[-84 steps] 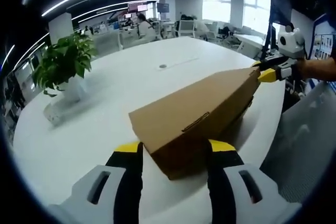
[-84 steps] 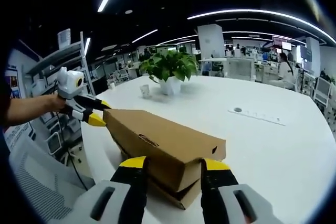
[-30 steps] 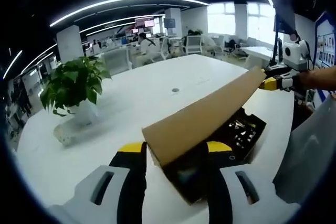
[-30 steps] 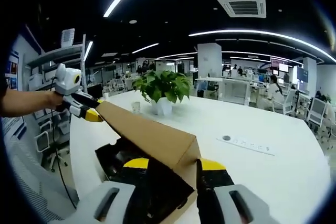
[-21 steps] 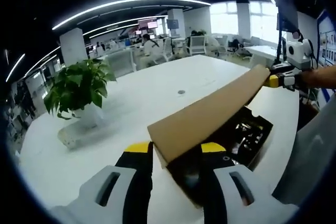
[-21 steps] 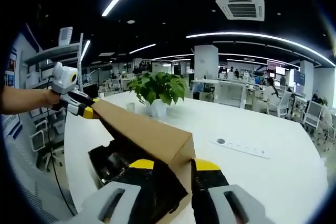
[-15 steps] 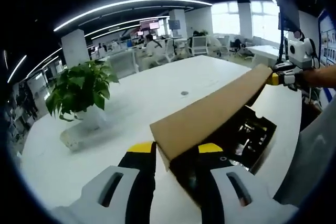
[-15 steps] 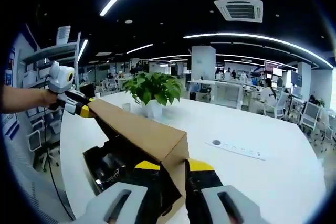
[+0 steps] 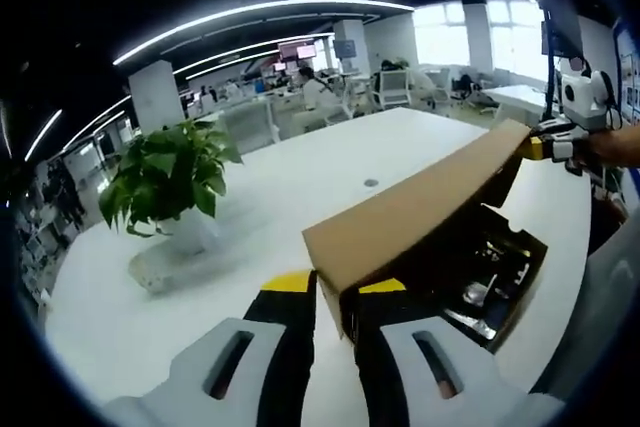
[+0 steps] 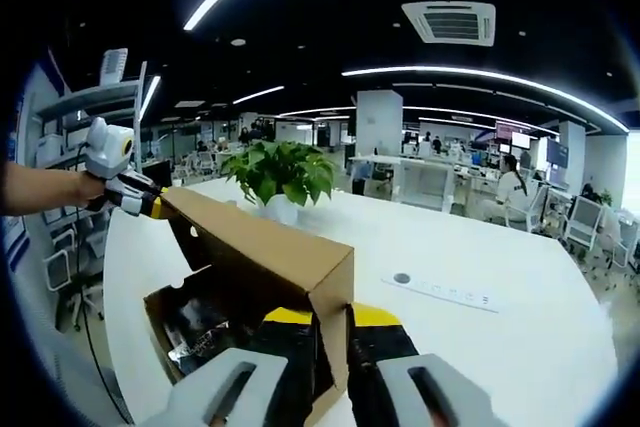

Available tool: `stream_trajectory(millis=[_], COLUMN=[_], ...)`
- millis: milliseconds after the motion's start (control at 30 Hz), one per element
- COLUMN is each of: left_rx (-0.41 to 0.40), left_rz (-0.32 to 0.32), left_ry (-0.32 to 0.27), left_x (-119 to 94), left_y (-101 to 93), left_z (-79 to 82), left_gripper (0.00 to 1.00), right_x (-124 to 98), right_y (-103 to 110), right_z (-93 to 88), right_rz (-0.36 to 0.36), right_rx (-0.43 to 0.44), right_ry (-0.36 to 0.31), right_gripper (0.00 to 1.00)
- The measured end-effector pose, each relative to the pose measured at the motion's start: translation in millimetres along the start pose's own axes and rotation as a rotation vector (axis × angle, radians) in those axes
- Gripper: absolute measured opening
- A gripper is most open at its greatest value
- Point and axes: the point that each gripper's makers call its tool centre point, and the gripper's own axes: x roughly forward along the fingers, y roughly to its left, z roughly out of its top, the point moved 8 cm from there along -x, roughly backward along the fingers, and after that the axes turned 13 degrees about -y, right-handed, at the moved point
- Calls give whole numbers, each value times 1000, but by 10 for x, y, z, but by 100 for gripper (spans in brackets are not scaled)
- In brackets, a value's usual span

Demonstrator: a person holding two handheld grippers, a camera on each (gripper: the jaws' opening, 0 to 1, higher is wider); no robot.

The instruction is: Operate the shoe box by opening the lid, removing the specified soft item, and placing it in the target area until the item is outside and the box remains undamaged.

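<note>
We have the lid (image 9: 410, 217) raised at 1 o'clock, left gripper (image 9: 334, 292) and right gripper (image 10: 332, 315) each clamped on an end wall of it, box (image 9: 500, 282) open on the table (image 9: 250, 197); the dark contents (image 10: 205, 332) remain inside, removal and placing not yet done.

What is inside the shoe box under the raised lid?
Under the raised lid, the shoe box has a black interior holding dark, glossy contents; what they are is unclear. The lid covers the rest of the inside. Both grippers clamp the lid's ends.
</note>
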Motion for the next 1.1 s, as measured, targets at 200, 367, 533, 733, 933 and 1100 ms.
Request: stream_trajectory(millis=[200, 367, 533, 733, 933, 1100], left_rx=[-2, -16, -30, -39, -47, -49], left_rz=[18, 30, 40, 40, 40, 36], left_ry=[-5, -13, -16, -21, -22, -20], left_x=[67, 91, 131, 160, 185, 199], left_y=[53, 57, 77, 93, 119, 135], left_z=[13, 26, 47, 57, 63, 67], left_gripper=[7, 6, 5, 4, 4, 4], right_x=[32, 58, 82, 113, 144, 189], right_y=[-31, -59, -82, -102, -95, -95], right_z=[11, 22, 31, 30, 38, 46], right_rz=[-2, -3, 2, 2, 4, -2], right_rx=[-3, -5, -8, -16, -22, -31], right_ry=[-2, -2, 1, -2, -12, -23], right_gripper=[5, 5, 5, 6, 9, 10])
